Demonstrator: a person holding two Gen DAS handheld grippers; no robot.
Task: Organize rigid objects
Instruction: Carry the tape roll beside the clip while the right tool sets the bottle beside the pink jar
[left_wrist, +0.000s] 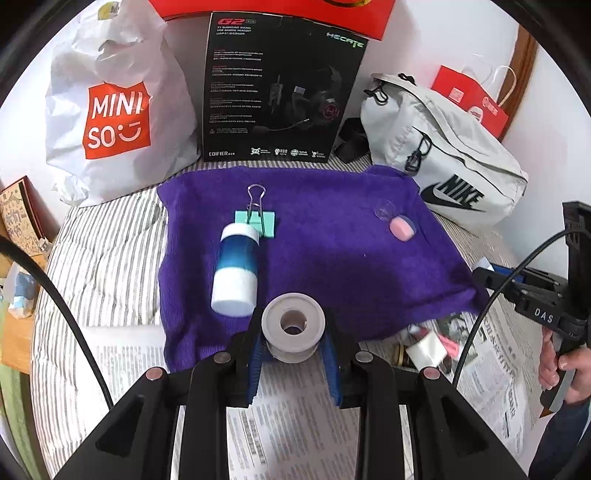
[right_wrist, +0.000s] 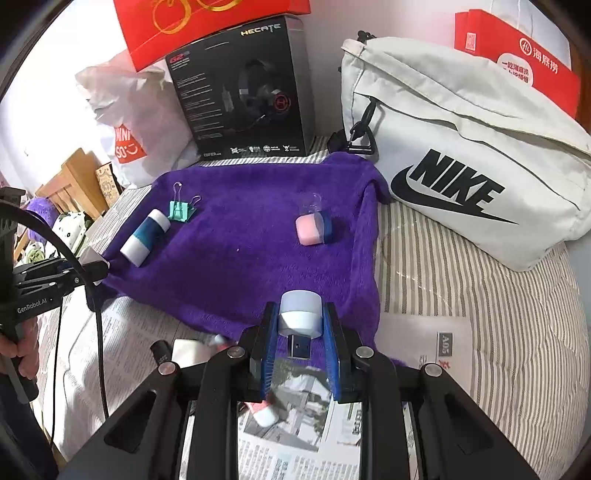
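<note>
— Rigid objects, where do they stand?
— Three already lie on the purple towel (left_wrist: 332, 258) spread over the bed: a blue-and-white bottle (left_wrist: 236, 273), touching a green binder clip (left_wrist: 258, 218), and a pink-and-blue piece (left_wrist: 402, 227) well apart to the right.
— And the grippers?
— The left gripper (left_wrist: 293, 347) is clamped on a white tape roll (left_wrist: 293, 325) at the towel's near edge. The right gripper (right_wrist: 300, 343) is closed on a small USB lamp (right_wrist: 300, 314), plug toward the camera.
— What's left?
— I'd judge both still need setting down, and a few small items (left_wrist: 428, 343) lie on the newspaper (left_wrist: 280, 424).
</note>
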